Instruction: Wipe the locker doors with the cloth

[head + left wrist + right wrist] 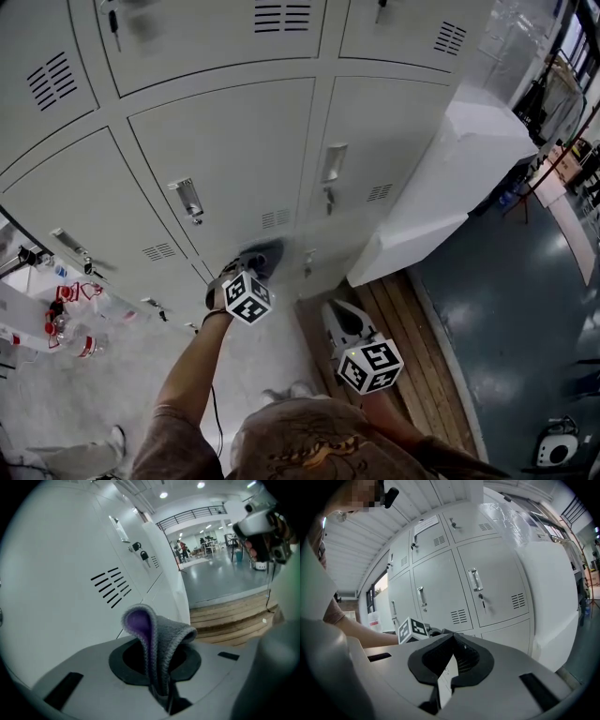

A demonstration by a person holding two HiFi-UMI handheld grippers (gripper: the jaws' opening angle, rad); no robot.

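The grey locker doors (225, 159) fill the upper part of the head view. My left gripper (255, 267) is shut on a grey cloth (266, 254) with a purple inner side, low against a lower locker door. In the left gripper view the cloth (161, 630) folds over above the left gripper (157, 644), beside a vented door (70, 597). My right gripper (339, 317) hangs back from the lockers, shut and holding nothing. In its own view the right gripper (452, 638) points at the locker doors (487, 588).
A white covered cabinet (450, 178) stands right of the lockers. A wooden plank platform (412, 347) runs along the floor below it. Bottles with red labels (66, 319) sit at the left. Keys hang in a lock (143, 555).
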